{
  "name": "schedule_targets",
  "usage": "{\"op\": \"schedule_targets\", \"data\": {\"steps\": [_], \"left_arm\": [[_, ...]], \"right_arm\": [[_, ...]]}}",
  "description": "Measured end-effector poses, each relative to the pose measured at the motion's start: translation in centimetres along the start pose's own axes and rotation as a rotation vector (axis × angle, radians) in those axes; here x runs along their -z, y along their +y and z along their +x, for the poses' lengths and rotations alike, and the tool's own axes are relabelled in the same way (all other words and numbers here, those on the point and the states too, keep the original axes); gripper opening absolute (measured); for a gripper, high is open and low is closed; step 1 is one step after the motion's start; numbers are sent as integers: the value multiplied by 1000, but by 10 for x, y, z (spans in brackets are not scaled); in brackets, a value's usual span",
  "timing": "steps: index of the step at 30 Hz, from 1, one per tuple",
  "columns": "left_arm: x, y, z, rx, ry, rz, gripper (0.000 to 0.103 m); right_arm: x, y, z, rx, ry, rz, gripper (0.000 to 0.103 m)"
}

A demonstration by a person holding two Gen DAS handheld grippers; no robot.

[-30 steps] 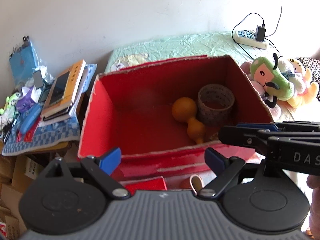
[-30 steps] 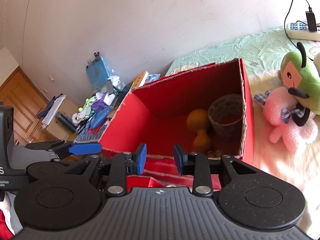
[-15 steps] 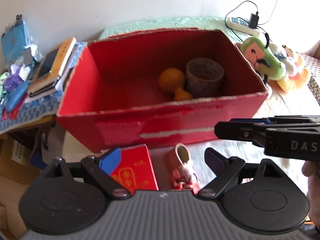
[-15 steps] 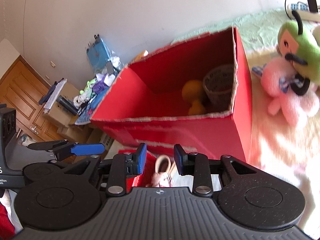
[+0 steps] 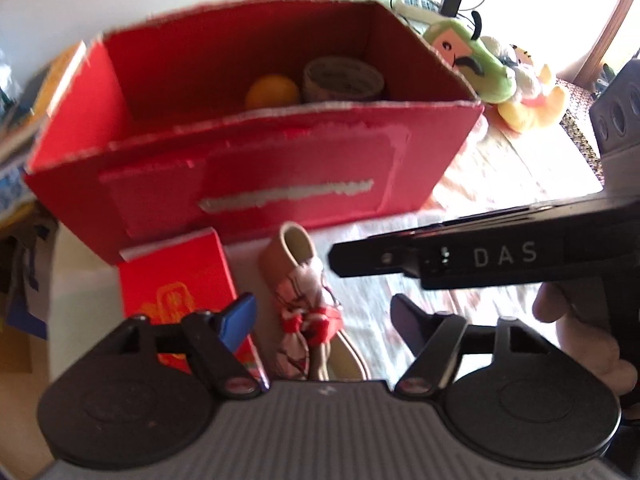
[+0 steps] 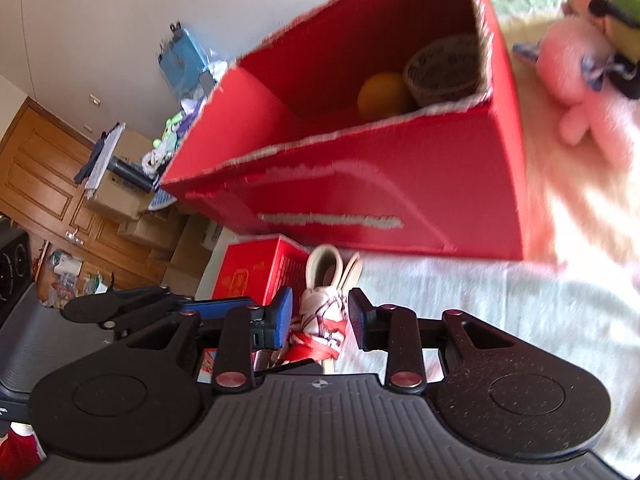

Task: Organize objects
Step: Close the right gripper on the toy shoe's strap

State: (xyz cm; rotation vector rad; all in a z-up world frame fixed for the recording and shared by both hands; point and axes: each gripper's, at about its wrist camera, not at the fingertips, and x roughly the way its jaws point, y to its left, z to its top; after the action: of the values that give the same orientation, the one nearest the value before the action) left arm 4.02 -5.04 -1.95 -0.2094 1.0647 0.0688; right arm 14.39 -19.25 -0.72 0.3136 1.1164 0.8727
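A big red cardboard box (image 5: 256,168) stands open on the bed; inside are an orange gourd (image 5: 272,92) and a roll of tape (image 5: 344,80). In front of it lie a small red packet (image 5: 176,284) and a little cloth shoe with a red bow (image 5: 300,300). My left gripper (image 5: 324,316) is open above the shoe. My right gripper (image 6: 320,320) is open, its jaws on either side of the shoe (image 6: 320,320), not closed on it. The right gripper's finger (image 5: 460,258) crosses the left wrist view.
Plush toys (image 5: 480,64) lie right of the box, seen pink and green in the right wrist view (image 6: 580,80). A power strip (image 5: 424,0) sits behind. Books and clutter (image 6: 180,80) are left of the box. Wooden doors (image 6: 48,184) stand far left.
Both grippers have dropped from above the box to low in front of it. The right gripper has opened wider and now straddles the cloth shoe.
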Motion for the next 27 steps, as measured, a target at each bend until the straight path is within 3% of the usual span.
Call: {"op": "schedule_targets", "data": {"steps": [3, 9, 14, 16, 23, 27], "left_arm": [[3, 2, 3, 22, 0, -8, 70], [6, 3, 16, 39, 35, 2, 56], [8, 5, 29, 28, 73, 15, 51], [8, 5, 34, 13, 89, 26, 44], [10, 7, 40, 0, 93, 45, 44], [10, 5, 39, -9, 93, 58, 43]], "right_arm": [[1, -2, 6, -6, 31, 11, 36], [4, -6, 15, -12, 69, 44, 39], [5, -4, 24, -7, 103, 45, 40], [6, -4, 28, -16, 114, 46, 40], [5, -12, 33, -26, 133, 79, 44], [5, -21, 29, -55, 137, 114, 34]]}}
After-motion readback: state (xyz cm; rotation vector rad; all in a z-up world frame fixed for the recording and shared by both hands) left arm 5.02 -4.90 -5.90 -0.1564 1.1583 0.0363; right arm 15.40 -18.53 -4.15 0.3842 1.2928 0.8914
